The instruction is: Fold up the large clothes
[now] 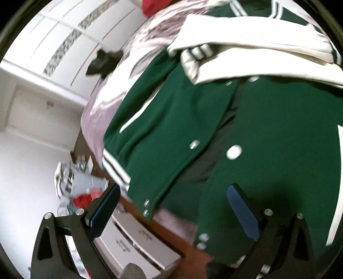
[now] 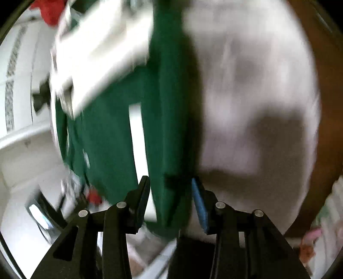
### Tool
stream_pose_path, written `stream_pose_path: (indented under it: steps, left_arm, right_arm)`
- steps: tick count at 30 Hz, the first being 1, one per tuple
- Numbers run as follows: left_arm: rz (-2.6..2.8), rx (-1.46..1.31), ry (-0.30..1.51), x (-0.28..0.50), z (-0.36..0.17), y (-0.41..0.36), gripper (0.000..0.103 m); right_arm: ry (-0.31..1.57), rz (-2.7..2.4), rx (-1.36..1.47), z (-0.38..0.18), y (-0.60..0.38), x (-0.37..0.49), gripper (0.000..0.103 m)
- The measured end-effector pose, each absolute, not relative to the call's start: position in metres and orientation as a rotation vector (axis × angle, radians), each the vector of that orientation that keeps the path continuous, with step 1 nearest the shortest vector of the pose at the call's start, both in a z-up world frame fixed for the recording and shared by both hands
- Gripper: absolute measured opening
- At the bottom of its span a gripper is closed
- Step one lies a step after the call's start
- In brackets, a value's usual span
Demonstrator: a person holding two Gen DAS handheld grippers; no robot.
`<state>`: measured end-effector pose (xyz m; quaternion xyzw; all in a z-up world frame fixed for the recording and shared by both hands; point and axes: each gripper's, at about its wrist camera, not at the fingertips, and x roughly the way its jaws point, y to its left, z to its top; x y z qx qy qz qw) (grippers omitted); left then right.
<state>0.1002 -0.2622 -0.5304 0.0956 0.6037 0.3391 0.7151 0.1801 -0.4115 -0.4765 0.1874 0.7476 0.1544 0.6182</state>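
A green varsity jacket [image 1: 268, 128] lies front up on a bed's pale pink cover [image 1: 103, 103]. Its white sleeves [image 1: 246, 47] are folded across the chest, and the snap front gapes a little. My left gripper [image 1: 173, 193] hangs open above the jacket's striped hem, with nothing between its blue pads. The right wrist view is blurred. It shows the jacket [image 2: 107, 128] with a white stripe [image 2: 137, 133], and its right edge lies on the cover [image 2: 246, 85]. My right gripper [image 2: 170, 184] is open above that edge, and green cloth shows in the gap below it.
A white wardrobe [image 1: 53, 43] stands beyond the bed. A red item [image 1: 150, 8] and a black item [image 1: 105, 62] lie at the bed's far side. The brown bed frame [image 1: 188, 242], a white drawer unit [image 1: 139, 240] and floor clutter [image 1: 79, 178] lie below the hem.
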Motion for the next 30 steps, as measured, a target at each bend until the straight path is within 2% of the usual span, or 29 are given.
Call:
stream_pose_path:
  steps: [2, 5, 6, 7, 8, 12, 17, 19, 22, 24, 26, 30]
  left_arm:
    - [0.741, 0.278, 1.34, 0.113, -0.544, -0.273, 0.103]
    - [0.732, 0.381, 1.362, 0.123, -0.571, -0.282, 0.103]
    - [0.729, 0.402, 1.368, 0.125, -0.578, -0.282, 0.103]
    - [0.724, 0.413, 1.373, 0.125, -0.584, -0.282, 0.103]
    - [0.721, 0.414, 1.376, 0.124, -0.588, -0.282, 0.103]
    - [0.716, 0.392, 1.378, 0.123, -0.591, -0.278, 0.103]
    - [0.705, 0.395, 1.38, 0.124, -0.59, -0.276, 0.103]
    - [0.699, 0.399, 1.375, 0.123, -0.589, -0.276, 0.103]
    - [0.691, 0.41, 1.375, 0.124, -0.585, -0.281, 0.103]
    - [0.687, 0.406, 1.378, 0.119, -0.574, -0.284, 0.103]
    - [0.672, 0.377, 1.371, 0.107, -0.555, -0.292, 0.103]
    - [0.587, 0.278, 1.379, 0.075, -0.526, -0.324, 0.103]
  right_arm:
    - [1.673, 0.347, 0.381, -0.48, -0.416, 0.218, 0.043]
    - [1.718, 0.397, 0.212, -0.511, -0.401, 0.248, 0.043]
    - [1.725, 0.413, 0.143, -0.516, -0.396, 0.254, 0.039]
    - [1.701, 0.386, 0.039, -0.519, -0.393, 0.252, 0.031]
    - [1.685, 0.341, -0.033, -0.524, -0.397, 0.246, 0.031]
    - [1.637, 0.272, 0.096, -0.524, -0.429, 0.233, 0.031]
    - [1.604, 0.309, 0.151, -0.484, -0.438, 0.237, 0.031]
    - [1.62, 0.27, 0.015, -0.496, -0.428, 0.24, 0.033]
    - [1.683, 0.279, 0.067, -0.51, -0.451, 0.25, 0.035]
    - [1.679, 0.294, 0.025, -0.489, -0.458, 0.248, 0.036]
    - [1.679, 0.3, -0.001, -0.467, -0.484, 0.241, 0.04]
    - [1.725, 0.366, 0.146, -0.433, -0.537, 0.203, 0.041]
